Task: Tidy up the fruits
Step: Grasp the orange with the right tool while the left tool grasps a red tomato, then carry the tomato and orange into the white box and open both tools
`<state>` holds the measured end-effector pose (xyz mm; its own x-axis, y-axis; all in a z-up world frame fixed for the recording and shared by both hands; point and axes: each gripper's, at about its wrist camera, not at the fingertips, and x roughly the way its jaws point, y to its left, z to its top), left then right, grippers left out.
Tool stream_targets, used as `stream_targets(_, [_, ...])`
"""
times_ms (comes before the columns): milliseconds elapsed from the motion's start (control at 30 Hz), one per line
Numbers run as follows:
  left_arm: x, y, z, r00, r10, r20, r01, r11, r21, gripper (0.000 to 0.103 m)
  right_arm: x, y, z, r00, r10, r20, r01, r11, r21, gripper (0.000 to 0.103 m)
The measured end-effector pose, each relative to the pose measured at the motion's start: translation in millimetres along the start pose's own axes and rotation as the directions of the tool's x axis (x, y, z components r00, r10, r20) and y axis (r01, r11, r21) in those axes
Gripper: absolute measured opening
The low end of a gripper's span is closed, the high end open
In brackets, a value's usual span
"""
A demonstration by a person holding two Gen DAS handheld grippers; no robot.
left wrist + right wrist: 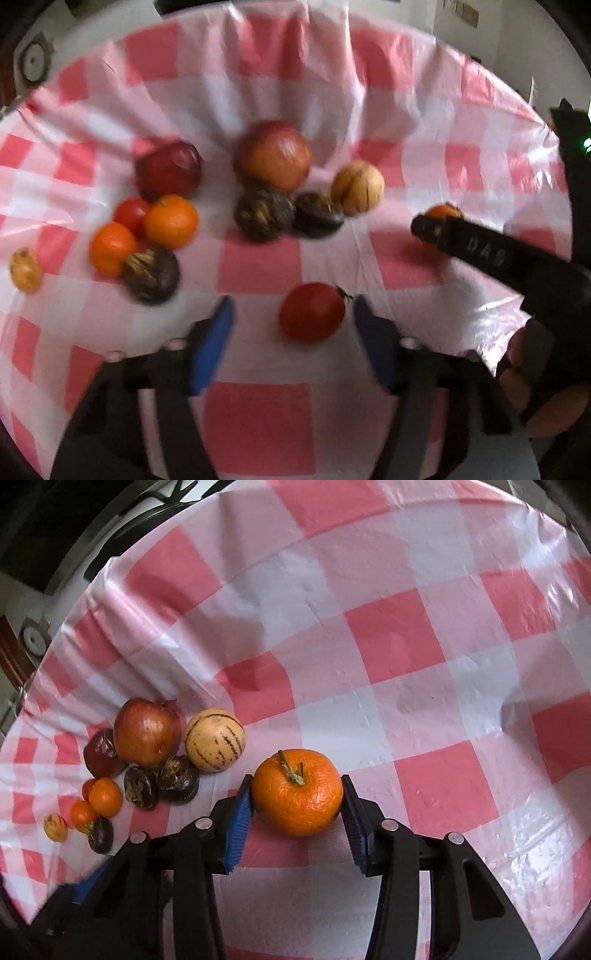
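While a tangerine (pixel 297 792) is pinched by the right tool (pixel 297 797), the left tool (pixel 291 328) is held spread around a tomato (pixel 312 312). A sorting pick is judged under way; closing on the tomato and carrying each fruit to its group on the table (pixel 406 646) is called for.

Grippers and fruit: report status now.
Right gripper shut on orange. Left gripper open around tomato, not touching. Fruit pile ahead, path unblocked.

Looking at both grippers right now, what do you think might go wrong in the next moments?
1. The right gripper grips the round mandarin only at its sides; it may slip or bruise.
2. The left gripper is open around the red tomato, which sits nearer one pad and could roll away on closing.
3. The wrinkled plastic tablecloth could let released fruit roll.
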<state>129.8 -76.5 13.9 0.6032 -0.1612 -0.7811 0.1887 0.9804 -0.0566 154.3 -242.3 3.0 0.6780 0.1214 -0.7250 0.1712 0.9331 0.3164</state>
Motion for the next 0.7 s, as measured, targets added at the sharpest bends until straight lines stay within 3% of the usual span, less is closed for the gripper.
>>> stream_targets(133, [4, -3, 0, 1.0, 0.018, -0.008, -0.018, 0.999, 0.03, 0.054, 1, 4, -1, 1.0, -0.01, 0.003, 0.01, 1.0, -0.025, 0.045])
stream_targets(167, [5, -5, 0, 1.0, 0.028, -0.008, -0.027, 0.999, 0.039, 0.051, 1, 6, -2, 1.0, -0.01, 0.005, 0.011, 0.999, -0.032, 0.045])
stream_targets(200, [5, -6, 1, 1.0, 0.021, -0.004, -0.021, 0.999, 0.045, 0.036, -1, 6, -1, 1.0, -0.009, 0.005, 0.01, 0.999, -0.03, 0.045])
stream_targets(233, [4, -7, 0, 1.0, 0.01, 0.001, -0.01, 0.999, 0.049, 0.033, 0, 7, 0, 1.0, -0.009, 0.003, 0.009, 1.0, -0.027, 0.045])
stream_targets(467, [-11, 11, -6, 0.997, -0.012, 0.072, 0.014, 1.0, -0.026, 0.032, 2, 6, 3, 1.0, 0.006, -0.002, -0.006, 1.0, -0.026, 0.045])
stream_targets(700, [-50, 38, -22, 0.99, 0.049, 0.136, -0.034, 0.993, -0.111, 0.032, -1, 2, 5, 0.999, 0.046, 0.002, -0.046, 0.999, -0.017, 0.045])
